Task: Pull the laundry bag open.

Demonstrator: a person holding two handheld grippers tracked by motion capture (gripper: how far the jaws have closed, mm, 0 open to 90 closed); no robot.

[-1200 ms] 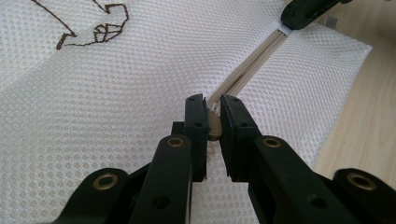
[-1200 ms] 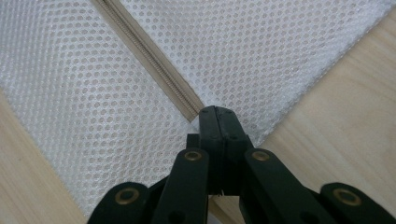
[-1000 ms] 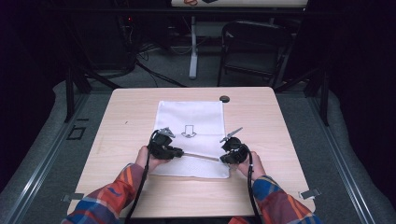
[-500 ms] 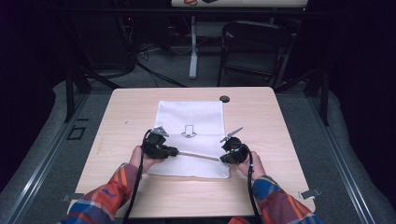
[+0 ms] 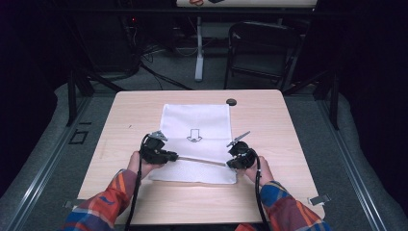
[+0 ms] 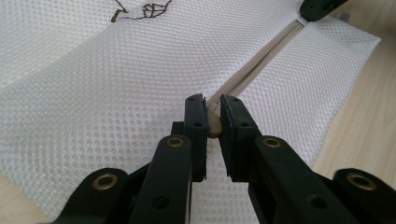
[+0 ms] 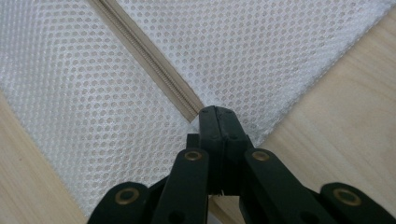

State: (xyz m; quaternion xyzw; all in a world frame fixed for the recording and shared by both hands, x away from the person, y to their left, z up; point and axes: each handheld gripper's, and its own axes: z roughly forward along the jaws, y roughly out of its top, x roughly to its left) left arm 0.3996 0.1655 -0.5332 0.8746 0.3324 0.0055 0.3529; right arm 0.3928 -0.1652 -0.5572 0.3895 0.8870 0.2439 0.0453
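- Mesh bag (image 5: 195, 144) lies flat on the table (image 5: 288, 125), zipper (image 5: 199, 160) near you.
- Your left gripper (image 6: 212, 119) pinches the zipper pull (image 6: 214, 125); it has shifted left since a second ago, so the zip is travelling.
- Your right gripper (image 7: 218, 122), fully closed, anchors the bag's far zipper end.

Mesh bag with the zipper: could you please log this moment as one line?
left gripper: shut on zipper pull | right gripper: shut on mesh bag end | table
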